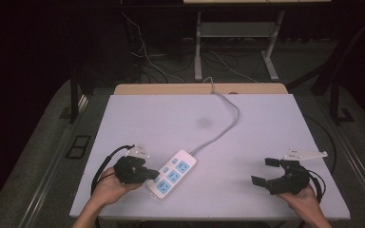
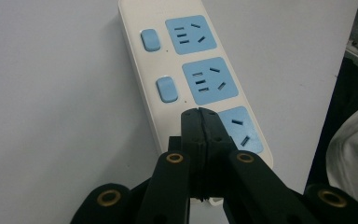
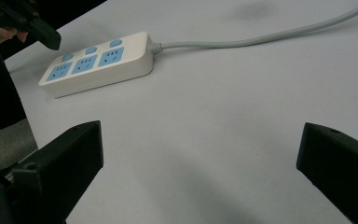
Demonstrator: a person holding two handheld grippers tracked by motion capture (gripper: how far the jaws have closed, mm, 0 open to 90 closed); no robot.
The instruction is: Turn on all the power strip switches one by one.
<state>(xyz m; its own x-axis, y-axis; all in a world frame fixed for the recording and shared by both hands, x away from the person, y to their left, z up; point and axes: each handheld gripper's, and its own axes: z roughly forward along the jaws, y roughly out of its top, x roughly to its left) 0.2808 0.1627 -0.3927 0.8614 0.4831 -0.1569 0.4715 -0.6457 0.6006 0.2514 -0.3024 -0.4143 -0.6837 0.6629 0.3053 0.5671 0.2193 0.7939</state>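
Overhead, a person's two hand-held grippers work at a white table (image 1: pixel 266 118) with a power strip (image 1: pixel 173 173) lying on it.

Near the table's front edge, left of centre, the white power strip lies at a slant, with three blue sockets and three blue rocker switches; its grey cable (image 1: pixel 221 130) curves away towards the far edge. At the strip's near end sits the left gripper (image 1: pixel 153 175), its jaws pressed tightly together with nothing between them. In the left gripper view the closed tips (image 2: pixel 200 114) rest over the switch side of the nearest socket (image 2: pixel 240 129); whether they touch it cannot be told. Well apart, at the front right of the table, the right gripper (image 1: pixel 266 171) hangs with jaws spread wide and empty.
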